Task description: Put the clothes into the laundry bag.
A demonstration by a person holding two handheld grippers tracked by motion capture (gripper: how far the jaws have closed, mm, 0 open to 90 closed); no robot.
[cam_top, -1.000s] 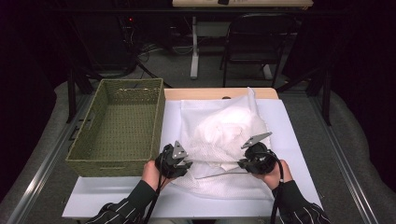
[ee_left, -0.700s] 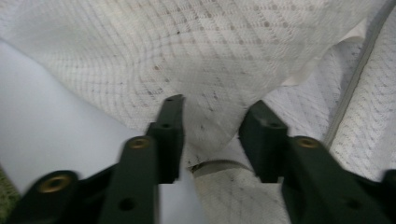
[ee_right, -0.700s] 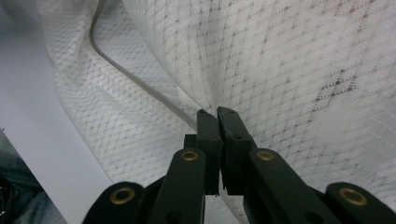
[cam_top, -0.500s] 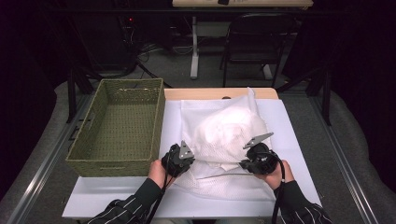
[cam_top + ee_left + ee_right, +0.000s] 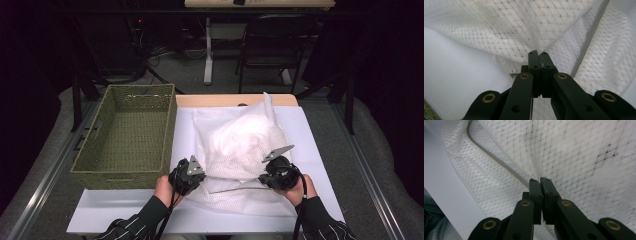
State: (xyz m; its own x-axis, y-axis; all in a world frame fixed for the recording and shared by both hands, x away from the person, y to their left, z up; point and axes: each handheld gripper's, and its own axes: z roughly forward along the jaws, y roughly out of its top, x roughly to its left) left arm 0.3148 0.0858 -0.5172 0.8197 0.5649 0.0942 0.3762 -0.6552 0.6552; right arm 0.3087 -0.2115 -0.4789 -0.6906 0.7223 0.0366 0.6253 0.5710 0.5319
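We pinch the white mesh laundry bag (image 5: 240,150) at its near edge: left gripper (image 5: 192,176) just clamped, right gripper (image 5: 270,175) clamped; wicker basket (image 5: 127,135) left. No readable writing.

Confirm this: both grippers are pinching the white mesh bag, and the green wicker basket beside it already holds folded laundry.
Wrong on the basket. In the high view the green wicker basket is empty. The rest stands: the left gripper and right gripper both pinch the white mesh bag.
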